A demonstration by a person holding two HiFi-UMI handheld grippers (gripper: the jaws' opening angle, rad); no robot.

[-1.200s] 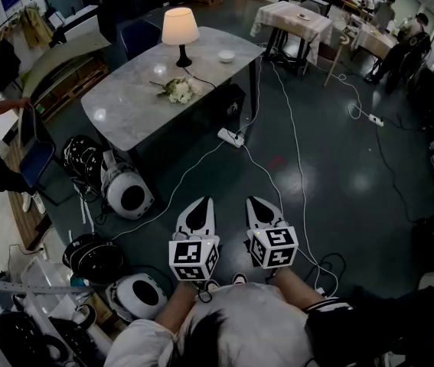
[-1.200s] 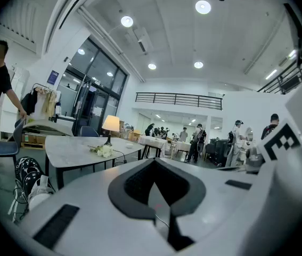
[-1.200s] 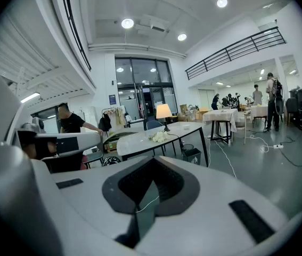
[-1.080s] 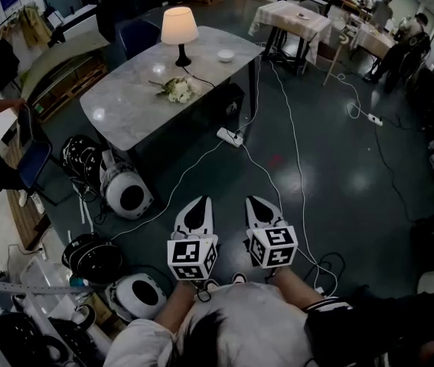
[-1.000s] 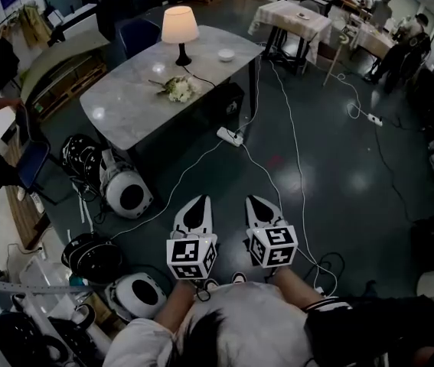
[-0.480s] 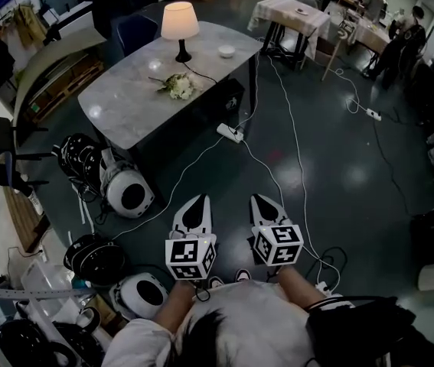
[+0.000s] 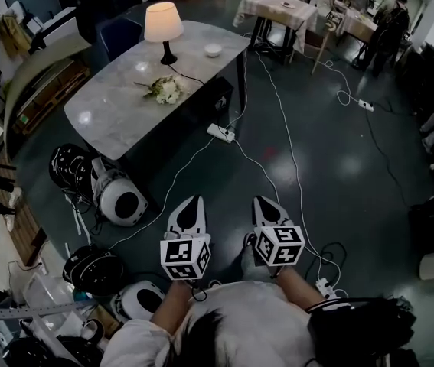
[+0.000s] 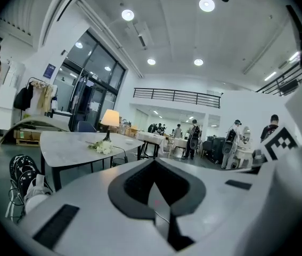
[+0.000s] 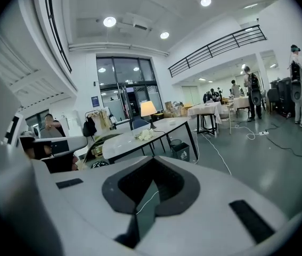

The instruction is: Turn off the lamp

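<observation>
The lamp (image 7: 163, 23) has a lit cream shade on a black stem and stands at the far end of the grey marble table (image 7: 109, 117), well ahead of me and to the left. Its black cord runs over the tabletop past a bunch of white flowers (image 7: 167, 90). Both grippers hover low over the dark floor, far short of the table. My left gripper (image 7: 191, 199) and my right gripper (image 7: 261, 199) are both shut and hold nothing. The lamp (image 8: 110, 119) shows small in the left gripper view beyond the gripper (image 8: 153, 161), and the lamp (image 9: 148, 109) beyond the gripper (image 9: 153, 161) in the right gripper view.
A white power strip (image 7: 220, 133) and long white cables cross the floor between me and the table. Round white and black helmet-like devices (image 7: 117, 201) lie at the left. A small white bowl (image 7: 213, 50) sits near the lamp. Draped tables (image 7: 274, 6) and people (image 7: 389, 21) stand at the back.
The table and lamp have slid left and slightly up in the head view. Both grippers sit a little lower in the picture. The person with the chair at the left edge has almost gone from view.
</observation>
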